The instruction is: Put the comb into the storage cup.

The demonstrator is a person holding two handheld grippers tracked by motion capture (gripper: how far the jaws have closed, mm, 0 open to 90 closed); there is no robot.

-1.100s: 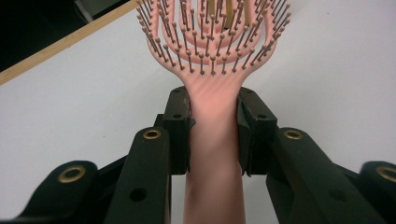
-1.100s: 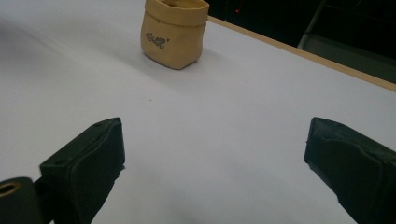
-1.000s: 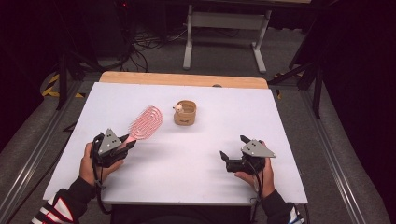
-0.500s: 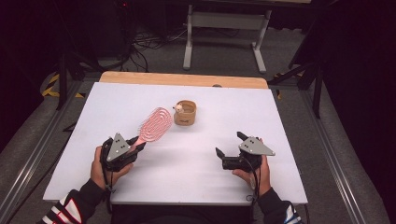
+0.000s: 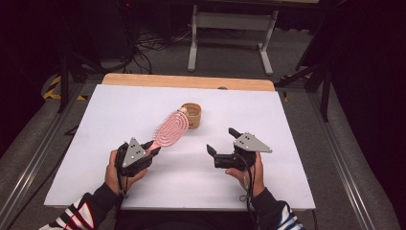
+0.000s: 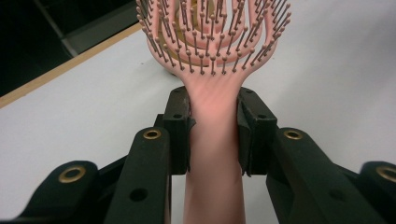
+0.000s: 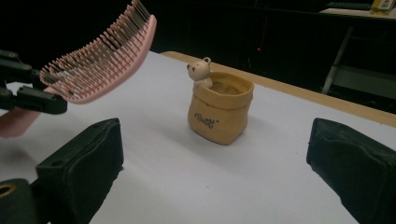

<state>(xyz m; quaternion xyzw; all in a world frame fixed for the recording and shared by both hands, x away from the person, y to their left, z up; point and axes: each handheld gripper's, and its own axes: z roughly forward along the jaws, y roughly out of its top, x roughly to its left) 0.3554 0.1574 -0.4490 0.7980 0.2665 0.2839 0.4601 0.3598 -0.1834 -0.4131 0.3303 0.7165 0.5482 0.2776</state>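
- Bench (image 5: 287, 124): white top, wood strip at far edge, dark room, cables on floor.
- Pot (image 7: 219, 109): tan, bear on rim, script unreadable.
- Left gripper (image 6: 214, 123) clamps brush (image 5: 171, 129) handle, head beside pot.
- Right gripper (image 5: 222, 141) wide apart, empty.

a white table (image 5: 287, 143) with a light wooden strip (image 5: 191, 81) along its far edge, at twelve o'clock. one thing stands directly on it: a small tan pot (image 5: 191, 115) shaped like a sack, upright, with a little bear figure at its rim and dark lettering on its front, seen close in the right gripper view (image 7: 219, 109). it sits a little toward twelve o'clock of the table's middle. the table stands on a grey floor (image 5: 344, 158).
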